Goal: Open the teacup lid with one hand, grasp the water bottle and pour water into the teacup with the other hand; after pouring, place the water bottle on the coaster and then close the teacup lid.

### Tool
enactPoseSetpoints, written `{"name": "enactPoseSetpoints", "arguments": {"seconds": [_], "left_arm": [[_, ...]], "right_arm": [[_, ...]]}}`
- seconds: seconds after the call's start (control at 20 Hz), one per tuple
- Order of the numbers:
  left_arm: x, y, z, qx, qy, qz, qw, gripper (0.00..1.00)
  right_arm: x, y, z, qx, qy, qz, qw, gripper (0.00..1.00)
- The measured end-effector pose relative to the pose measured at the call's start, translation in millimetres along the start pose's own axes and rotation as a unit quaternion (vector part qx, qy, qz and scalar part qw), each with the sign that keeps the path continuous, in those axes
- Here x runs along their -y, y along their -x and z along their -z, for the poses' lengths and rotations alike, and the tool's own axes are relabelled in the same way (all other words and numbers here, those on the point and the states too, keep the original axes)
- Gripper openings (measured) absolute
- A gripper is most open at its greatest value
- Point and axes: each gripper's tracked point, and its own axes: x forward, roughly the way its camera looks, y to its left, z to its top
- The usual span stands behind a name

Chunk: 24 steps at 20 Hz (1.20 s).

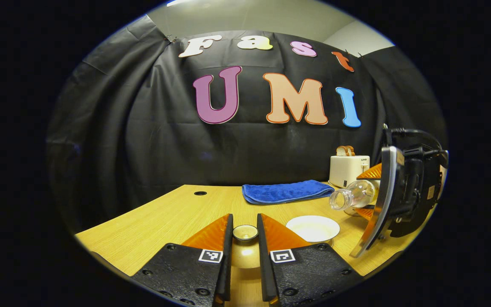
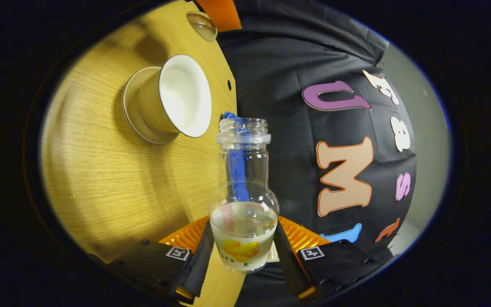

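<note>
Right gripper [image 2: 242, 247] clamps water bottle [image 2: 243, 200], tipped near-horizontal, mouth aimed at the open teacup [image 2: 173, 100] mid-table, not yet over it. Left gripper [image 1: 244, 251] pinches the lid [image 1: 245, 233], held aside.

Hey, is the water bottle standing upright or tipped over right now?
Tipped. In the left gripper view the water bottle lies near horizontal in the right gripper, its open mouth toward the teacup; some water remains inside.

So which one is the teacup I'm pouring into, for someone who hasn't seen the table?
On the wooden table, in front of the blue towel, the teacup stands lidless on a saucer, white inside. The right gripper holds the tilted water bottle just above it; the toaster stands farther back.
</note>
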Motion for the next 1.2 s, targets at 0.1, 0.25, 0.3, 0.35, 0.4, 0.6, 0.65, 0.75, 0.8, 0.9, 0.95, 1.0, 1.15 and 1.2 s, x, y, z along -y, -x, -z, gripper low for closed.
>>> {"name": "enactPoseSetpoints", "arguments": {"seconds": [0.1,0.25,0.3,0.35,0.4,0.6,0.65,0.75,0.8,0.9,0.95,1.0,1.15,1.2], "left_arm": [[0,1,0,0.0,0.0,0.0,1.0,0.26],[0,1,0,0.0,0.0,0.0,1.0,0.26],[0,1,0,0.0,0.0,0.0,1.0,0.26],[0,2,0,0.0,0.0,0.0,1.0,0.26],[0,1,0,0.0,0.0,0.0,1.0,0.26],[0,1,0,-0.001,0.0,0.0,1.0,0.26],[0,1,0,-0.001,0.001,0.0,1.0,0.26],[0,1,0,0.0,0.0,0.0,1.0,0.26],[0,1,0,0.0,0.0,0.0,1.0,0.26],[-1,1,0,0.0,0.001,0.0,1.0,0.26],[0,0,0,-0.001,0.0,0.0,1.0,0.26],[0,1,0,0.0,0.0,0.0,1.0,0.26],[0,0,0,0.0,0.0,0.0,1.0,0.26],[0,-1,0,0.0,0.0,0.0,1.0,0.26]], "right_arm": [[0,1,-3,0.006,0.023,0.006,1.0,0.79],[6,2,-7,0.013,0.052,0.019,0.998,0.79],[10,1,-7,0.014,0.065,0.025,0.997,0.79],[12,1,-7,0.014,0.079,0.03,0.996,0.77],[14,1,-7,0.016,0.091,0.035,0.995,0.77],[23,0,-9,0.025,0.128,0.06,0.99,0.78],[25,0,-9,0.025,0.133,0.063,0.989,0.78],[26,2,-12,0.029,0.138,0.07,0.988,0.78],[28,3,-13,0.03,0.142,0.076,0.987,0.78],[30,6,-15,0.033,0.147,0.087,0.985,0.78],[31,9,-16,0.034,0.147,0.091,0.984,0.78],[38,12,-15,0.035,0.149,0.095,0.984,0.78],[70,0,-16,0.041,0.168,0.12,0.977,0.77],[73,-2,-15,0.043,0.172,0.128,0.976,0.77]]}}
